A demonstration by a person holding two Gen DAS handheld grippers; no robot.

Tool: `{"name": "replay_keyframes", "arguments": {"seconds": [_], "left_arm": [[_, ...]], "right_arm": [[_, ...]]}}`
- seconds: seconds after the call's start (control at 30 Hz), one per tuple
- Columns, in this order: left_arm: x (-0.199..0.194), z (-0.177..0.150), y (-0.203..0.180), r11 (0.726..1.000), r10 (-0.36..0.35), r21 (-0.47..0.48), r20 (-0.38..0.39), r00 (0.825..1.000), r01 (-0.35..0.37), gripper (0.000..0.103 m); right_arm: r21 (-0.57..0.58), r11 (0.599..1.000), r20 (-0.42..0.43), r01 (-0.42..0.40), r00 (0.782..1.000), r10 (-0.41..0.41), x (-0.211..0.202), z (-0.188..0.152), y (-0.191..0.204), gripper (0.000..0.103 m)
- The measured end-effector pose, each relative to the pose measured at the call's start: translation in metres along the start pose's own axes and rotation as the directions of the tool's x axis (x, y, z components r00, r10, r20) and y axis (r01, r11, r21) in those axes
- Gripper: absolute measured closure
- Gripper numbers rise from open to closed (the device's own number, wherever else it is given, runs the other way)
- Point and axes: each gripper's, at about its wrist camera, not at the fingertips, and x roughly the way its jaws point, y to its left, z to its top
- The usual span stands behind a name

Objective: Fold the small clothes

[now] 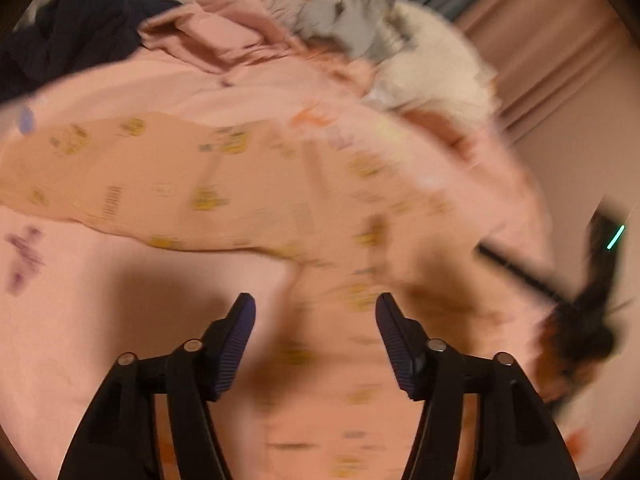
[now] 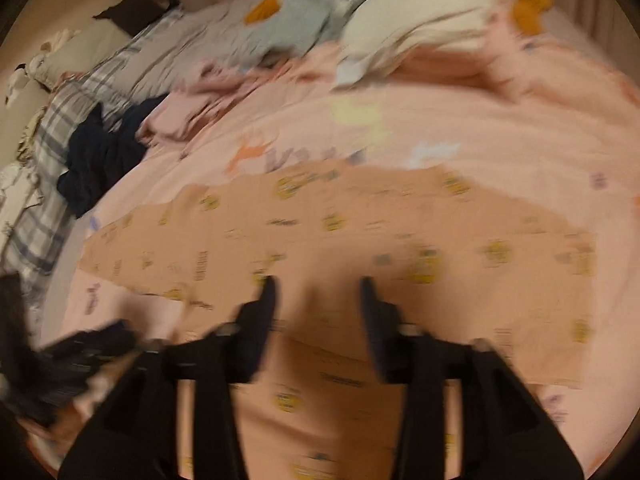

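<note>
Both grippers over the bed, pointing down at the cloth. Left gripper [image 1: 316,320]: fingers apart, nothing between the pads, peach printed garment [image 1: 168,184] spread on the pink bedspread [image 1: 80,320] below and ahead of it. Right gripper [image 2: 319,304]: fingers also apart, empty, hanging over the same garment [image 2: 360,232], which lies flat across the middle of the bed. Both views are motion-blurred. Behind the garment: crumpled pink clothes [image 2: 188,108], a dark navy pile [image 2: 100,156] at the left, a plush goose [image 1: 360,20] at the far edge.
</note>
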Motion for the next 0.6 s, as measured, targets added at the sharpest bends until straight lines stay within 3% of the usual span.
{"name": "replay_keyframes", "arguments": {"seconds": [0.03,0.1,0.23,0.3,0.33,0.53,0.6], "left_arm": [[0.001,0.002,-0.005,0.997,-0.078,-0.024,-0.003,0.997,0.078,0.042],[0.016,0.006,-0.018,0.981,-0.188,-0.058,-0.028,0.982,0.187,0.042],[0.074,0.004,-0.044,0.961,-0.259,-0.137,-0.156,0.953,0.239,0.042],[0.104,-0.003,-0.055,0.946,-0.307,-0.177,-0.215,0.927,0.272,0.042],[0.12,-0.006,-0.06,0.945,-0.306,-0.192,-0.236,0.922,0.265,0.042],[0.163,-0.009,-0.077,0.958,-0.219,-0.231,-0.194,0.956,0.172,0.042],[0.161,-0.005,-0.079,0.954,-0.202,-0.254,-0.141,0.969,0.162,0.045]], "right_arm": [[-0.018,0.999,0.034,0.049,0.998,-0.049,-0.012,-0.004,-0.008,0.027],[-0.036,0.991,0.093,0.131,0.988,-0.127,-0.035,-0.016,-0.026,0.026],[-0.043,0.961,0.105,0.274,0.958,-0.269,-0.061,-0.047,-0.065,0.026],[-0.04,0.958,0.082,0.285,0.956,-0.281,-0.065,-0.061,-0.08,0.026],[-0.039,0.956,0.068,0.29,0.955,-0.287,-0.065,-0.069,-0.086,0.026],[-0.075,0.904,0.008,0.421,0.907,-0.421,-0.052,-0.105,-0.111,0.026],[-0.055,0.908,-0.001,0.415,0.909,-0.416,-0.051,-0.11,-0.122,0.026]]}}
